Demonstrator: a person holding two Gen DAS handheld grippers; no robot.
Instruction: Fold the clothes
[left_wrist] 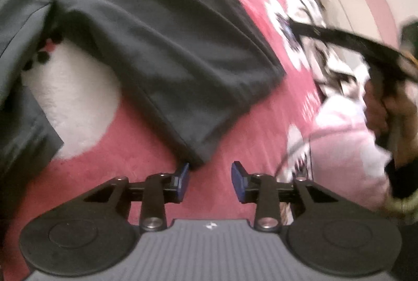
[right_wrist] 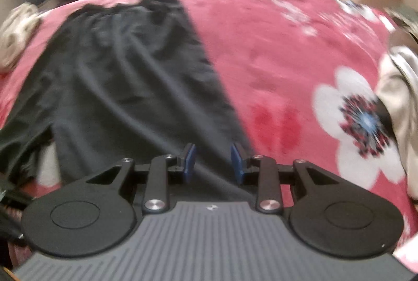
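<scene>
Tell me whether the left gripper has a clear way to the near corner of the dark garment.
Probably yes: the left gripper is open, the dark garment corner lies just ahead on the pink blanket, nothing between.

In the left wrist view we find open pink blanket (left_wrist: 146, 150) at lower centre, directly ahead of the left gripper (left_wrist: 210, 183) — its jaws stand apart with nothing between them. The dark garment (left_wrist: 156, 45) blocks the upper left, its corner just beside the left fingertip. At right, a hand (left_wrist: 389, 111) gripping a black tool and a pale pink sleeve (left_wrist: 344, 139) obstruct passage.

In the right wrist view we see bare blanket across centre right. The dark garment fills the left half — the right gripper (right_wrist: 213, 163), jaws apart, sits over its edge. A pale cloth (right_wrist: 399, 103) bounds the right edge.
</scene>
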